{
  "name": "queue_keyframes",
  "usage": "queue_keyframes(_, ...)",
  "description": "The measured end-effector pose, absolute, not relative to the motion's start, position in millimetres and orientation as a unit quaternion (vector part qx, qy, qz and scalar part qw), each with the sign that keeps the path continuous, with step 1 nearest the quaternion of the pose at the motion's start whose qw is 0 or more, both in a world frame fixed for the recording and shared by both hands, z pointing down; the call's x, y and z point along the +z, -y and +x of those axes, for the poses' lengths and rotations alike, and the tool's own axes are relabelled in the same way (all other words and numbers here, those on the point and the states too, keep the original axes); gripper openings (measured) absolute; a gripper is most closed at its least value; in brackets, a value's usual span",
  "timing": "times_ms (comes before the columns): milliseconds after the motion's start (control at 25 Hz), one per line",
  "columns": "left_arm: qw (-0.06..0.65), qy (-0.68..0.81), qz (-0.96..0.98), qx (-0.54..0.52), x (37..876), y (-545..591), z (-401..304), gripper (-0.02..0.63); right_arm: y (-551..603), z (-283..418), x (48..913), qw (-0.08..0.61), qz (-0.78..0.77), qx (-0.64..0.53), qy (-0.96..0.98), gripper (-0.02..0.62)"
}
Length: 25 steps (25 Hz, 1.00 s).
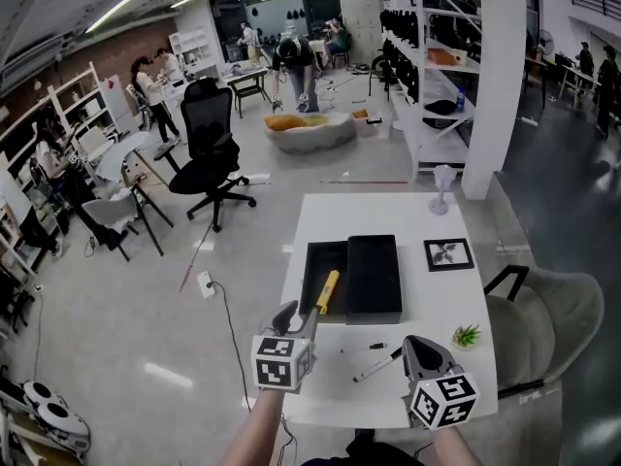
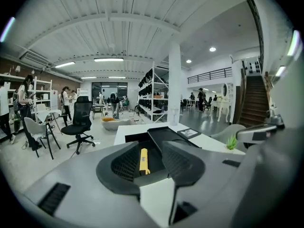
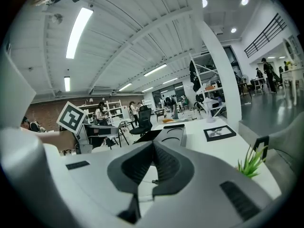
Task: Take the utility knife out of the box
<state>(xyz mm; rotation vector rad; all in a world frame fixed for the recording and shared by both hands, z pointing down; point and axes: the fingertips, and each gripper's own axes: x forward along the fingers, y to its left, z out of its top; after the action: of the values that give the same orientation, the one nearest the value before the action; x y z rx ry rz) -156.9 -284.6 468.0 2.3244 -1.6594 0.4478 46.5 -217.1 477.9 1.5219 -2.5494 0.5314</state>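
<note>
the left gripper (image 2: 151, 149) has its jaws apart, and in the gap between them a yellow utility knife (image 2: 143, 161) lies lengthwise in a black box (image 2: 135, 137) on a white table (image 2: 209, 141), with the box's lid (image 2: 166, 134) tilted just beside it and a small green plant (image 2: 232, 143) further right.

I'm standing in a big open-plan workspace, part office and part lab. Under me is a polished grey floor (image 1: 126, 299), and strip lights (image 1: 111, 13) run along a ribbed white ceiling. At 10 o'clock there's a brick wall (image 1: 97, 61) lined with white shelf units, with people (image 1: 153, 90) standing by them. A black office chair (image 1: 209, 149) sits at 11. At 1 o'clock a tall white storage rack (image 1: 432, 85) stands beside a square pillar (image 1: 497, 76). Further round — about 2 o'clock — a staircase (image 2: 254, 101) climbs to a railed mezzanine (image 2: 209, 74).
</note>
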Motion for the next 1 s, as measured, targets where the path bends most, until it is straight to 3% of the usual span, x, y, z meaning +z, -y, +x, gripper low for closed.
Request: queue_keyframes(1000, 0.152, 0.496, 0.77, 0.371, 557.2, 407.7, -123.6, 0.13, 286.8, 70.5, 500.9, 0.076, 0.508, 0.2, 0.834, 0.0)
